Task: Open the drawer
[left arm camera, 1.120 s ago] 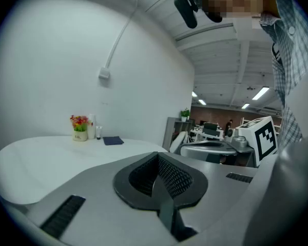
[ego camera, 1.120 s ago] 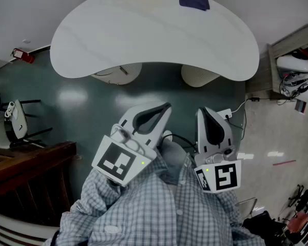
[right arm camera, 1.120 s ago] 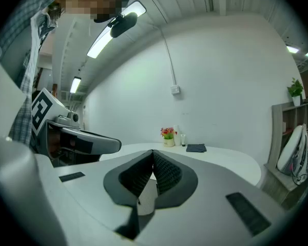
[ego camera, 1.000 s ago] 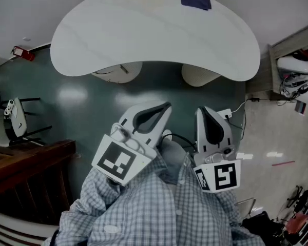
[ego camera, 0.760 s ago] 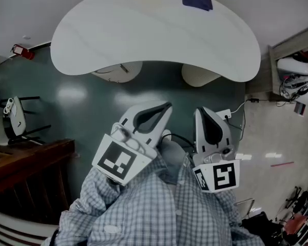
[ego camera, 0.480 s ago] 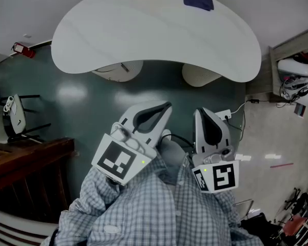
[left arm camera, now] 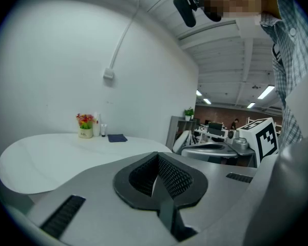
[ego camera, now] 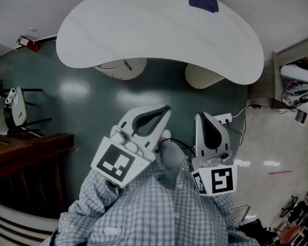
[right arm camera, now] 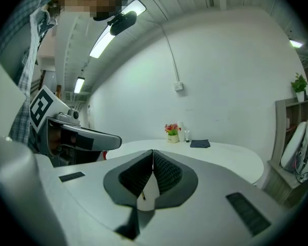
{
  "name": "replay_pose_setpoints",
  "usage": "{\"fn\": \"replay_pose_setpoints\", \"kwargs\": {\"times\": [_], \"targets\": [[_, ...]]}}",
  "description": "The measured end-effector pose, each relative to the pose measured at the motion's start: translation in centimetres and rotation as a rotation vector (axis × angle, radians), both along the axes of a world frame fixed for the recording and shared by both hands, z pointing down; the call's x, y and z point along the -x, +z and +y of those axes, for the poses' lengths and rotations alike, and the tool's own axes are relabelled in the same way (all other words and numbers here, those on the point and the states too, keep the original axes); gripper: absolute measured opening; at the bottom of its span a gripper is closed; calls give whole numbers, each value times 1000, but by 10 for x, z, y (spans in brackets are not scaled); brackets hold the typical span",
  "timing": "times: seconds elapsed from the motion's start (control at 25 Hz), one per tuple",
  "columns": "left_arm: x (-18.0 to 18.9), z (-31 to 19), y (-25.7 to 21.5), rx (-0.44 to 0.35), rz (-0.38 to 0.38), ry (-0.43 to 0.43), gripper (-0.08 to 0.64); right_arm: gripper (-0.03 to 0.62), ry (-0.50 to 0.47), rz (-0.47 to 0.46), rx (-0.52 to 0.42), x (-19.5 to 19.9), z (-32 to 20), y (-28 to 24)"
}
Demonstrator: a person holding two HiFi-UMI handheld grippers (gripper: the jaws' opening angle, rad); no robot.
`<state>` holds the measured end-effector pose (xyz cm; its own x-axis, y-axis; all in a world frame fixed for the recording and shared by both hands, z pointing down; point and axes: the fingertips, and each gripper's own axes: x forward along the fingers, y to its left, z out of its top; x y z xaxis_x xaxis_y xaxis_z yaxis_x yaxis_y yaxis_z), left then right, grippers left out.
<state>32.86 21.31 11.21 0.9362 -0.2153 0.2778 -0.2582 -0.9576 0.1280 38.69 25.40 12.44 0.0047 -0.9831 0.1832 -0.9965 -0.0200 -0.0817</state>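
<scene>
No drawer shows in any view. My left gripper [ego camera: 166,108] is held close to the person's checked shirt, above the dark green floor, and its jaws are shut with nothing between them [left arm camera: 155,156]. My right gripper [ego camera: 200,116] sits beside it, also shut and empty [right arm camera: 152,151]. Both point toward a white curved table [ego camera: 159,29] some way ahead. At the table's far edge lie a dark blue cloth [ego camera: 203,1] and a small flower pot [left arm camera: 84,124].
The table stands on two pale pedestals [ego camera: 120,68] [ego camera: 205,76]. Dark wooden furniture [ego camera: 25,158] and a white chair [ego camera: 13,106] are at the left. A shelf with a white appliance [ego camera: 297,76] stands at the right, and a power strip with a cable [ego camera: 223,118] lies on the floor.
The head view has shifted a little, so the table sits slightly lower and to the right. Both grippers stay shut and close to the body.
</scene>
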Motion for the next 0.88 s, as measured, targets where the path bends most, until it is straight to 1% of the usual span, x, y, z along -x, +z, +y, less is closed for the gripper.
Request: {"fn": "replay_pose_setpoints", "kwargs": {"times": [0.12, 0.28, 0.56, 0.68, 0.76, 0.88], "targets": [[3, 4, 1, -1, -4, -34, 4, 9, -32, 18, -2, 1, 2, 0], [18, 4, 2, -11, -1, -134, 5, 9, -126, 21, -8, 14, -3, 2], [68, -10, 3, 7, 5, -333, 3, 9, -317, 23, -19, 62, -25, 3], [88, -17, 4, 0, 10, -407, 3, 9, -394, 39, -23, 80, -31, 3], [98, -20, 4, -4, 10, -450, 4, 9, -437, 43, -26, 89, -37, 3], [113, -25, 5, -15, 2, -492, 3, 9, -478, 38, -24, 101, -47, 5]]}}
